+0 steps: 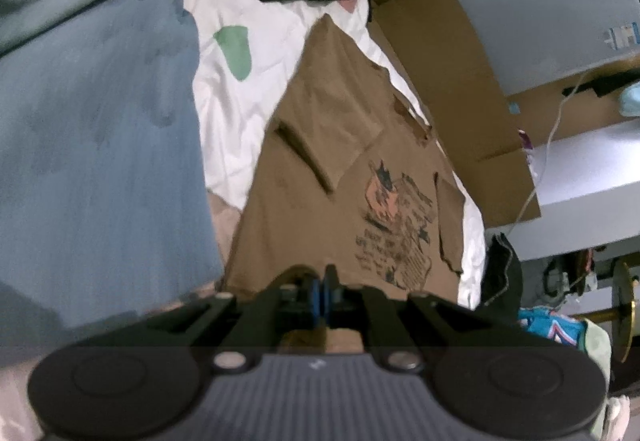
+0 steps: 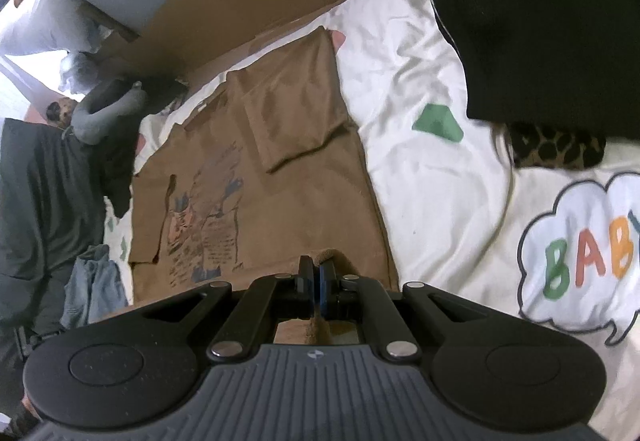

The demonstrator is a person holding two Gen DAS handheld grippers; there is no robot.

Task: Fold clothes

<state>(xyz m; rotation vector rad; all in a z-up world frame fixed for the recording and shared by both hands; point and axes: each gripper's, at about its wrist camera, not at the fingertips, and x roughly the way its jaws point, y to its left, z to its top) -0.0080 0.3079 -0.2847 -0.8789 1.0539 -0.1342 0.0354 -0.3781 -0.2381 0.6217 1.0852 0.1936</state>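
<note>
A brown T-shirt point(image 1: 332, 145) with a printed picture on its chest lies flat on a white sheet point(image 1: 240, 9); one sleeve is folded in over the body point(image 2: 296, 121). In the left wrist view my left gripper point(image 1: 322, 283) is shut at the shirt's near edge, with brown cloth showing under its closed fingers. In the right wrist view my right gripper point(image 2: 317, 273) is shut on a small bunch of the same brown cloth point(image 2: 334, 255) at the near hem. The print point(image 2: 204, 237) lies to the left of it.
Blue jeans point(image 1: 100, 121) fill the left of the left wrist view. A black garment point(image 2: 540, 21), a leopard-print piece point(image 2: 556, 149) and a white cloth with a "BABY" cloud point(image 2: 580, 257) lie right of the shirt. Cardboard point(image 1: 448, 81) lines the far side. A grey neck pillow point(image 2: 104, 109) sits far left.
</note>
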